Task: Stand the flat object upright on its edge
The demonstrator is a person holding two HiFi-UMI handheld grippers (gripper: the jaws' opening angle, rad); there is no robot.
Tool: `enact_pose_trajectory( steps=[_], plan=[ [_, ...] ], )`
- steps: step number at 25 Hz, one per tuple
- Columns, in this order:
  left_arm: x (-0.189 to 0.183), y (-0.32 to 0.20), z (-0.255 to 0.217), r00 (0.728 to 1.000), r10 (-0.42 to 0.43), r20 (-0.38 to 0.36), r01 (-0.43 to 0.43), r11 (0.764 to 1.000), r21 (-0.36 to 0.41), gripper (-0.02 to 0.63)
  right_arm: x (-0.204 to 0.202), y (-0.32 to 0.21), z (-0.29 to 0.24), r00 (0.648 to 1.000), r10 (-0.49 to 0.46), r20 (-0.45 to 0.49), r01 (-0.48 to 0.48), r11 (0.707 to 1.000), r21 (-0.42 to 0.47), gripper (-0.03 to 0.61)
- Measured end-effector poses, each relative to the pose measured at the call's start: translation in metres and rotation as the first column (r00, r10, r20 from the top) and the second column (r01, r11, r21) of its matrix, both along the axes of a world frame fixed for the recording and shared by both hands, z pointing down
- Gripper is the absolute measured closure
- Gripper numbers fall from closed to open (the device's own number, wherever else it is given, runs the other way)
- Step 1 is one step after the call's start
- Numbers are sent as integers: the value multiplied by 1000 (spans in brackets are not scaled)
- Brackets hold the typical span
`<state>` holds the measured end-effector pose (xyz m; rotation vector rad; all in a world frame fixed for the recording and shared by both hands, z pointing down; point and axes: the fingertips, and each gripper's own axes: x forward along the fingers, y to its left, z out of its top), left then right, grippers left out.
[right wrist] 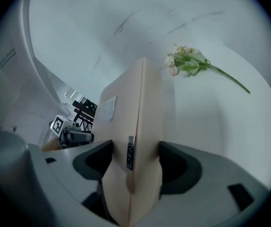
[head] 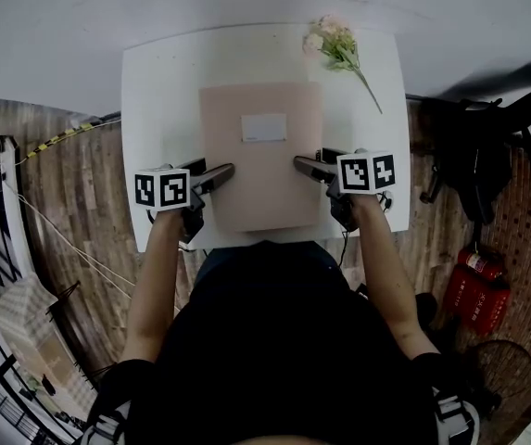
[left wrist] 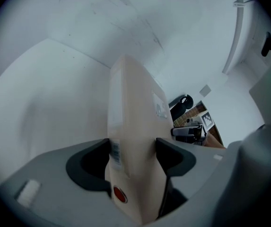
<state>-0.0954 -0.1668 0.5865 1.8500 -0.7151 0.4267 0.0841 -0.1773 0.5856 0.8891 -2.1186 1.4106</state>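
The white worktop [head: 163,91] carries the task's thing at its middle: a flat beige box [head: 260,174], lying between the two grippers with its long sides running away from the person. In the head view its broad face, with the label, is turned up toward the camera, so the box is not yet on its edge. The grasp looks finished, while the tipping and the setting down on one narrow side appear to be still ahead. Whether the box has cleared the worktop cannot be told from these views. The left gripper [head: 217,171] takes the box at its left edge and the right gripper [head: 309,163] at its right edge, roughly opposite each other and nearer the person's end. In the left gripper view the fingers [left wrist: 173,157] stand moderately apart with the thickness of the box filling the gap, both pads pressed against its faces. In the right gripper view the fingers [right wrist: 92,162] are clamped the same way on the other edge, with nothing else between them. A flower sprig [head: 339,49] lies at the far right corner of the worktop, well apart from the box. A small white label [head: 264,128] sits on the box's upper face.
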Motion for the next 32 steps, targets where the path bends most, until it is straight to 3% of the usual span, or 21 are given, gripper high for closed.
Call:
enact_pose_trajectory(
  steps=[9, 20, 25, 32],
  plan=[
    [-4, -5, -41, 999, -34, 5, 33, 992, 121, 295, -2, -11, -49, 1000, 0, 8, -1, 988, 152, 259],
    [-9, -14, -93, 999, -46, 10, 42, 959, 282, 295, -9, -22, -107, 1000, -13, 1, 12, 946, 325, 261],
    [-11, -20, -110, 999, -53, 11, 45, 937, 347, 295, -12, -28, -125, 1000, -16, 0, 15, 923, 385, 261],
    [-15, -27, -135, 998, -58, 30, 38, 886, 462, 295, -14, -33, -146, 1000, -13, 16, 4, 879, 476, 262]
  ],
)
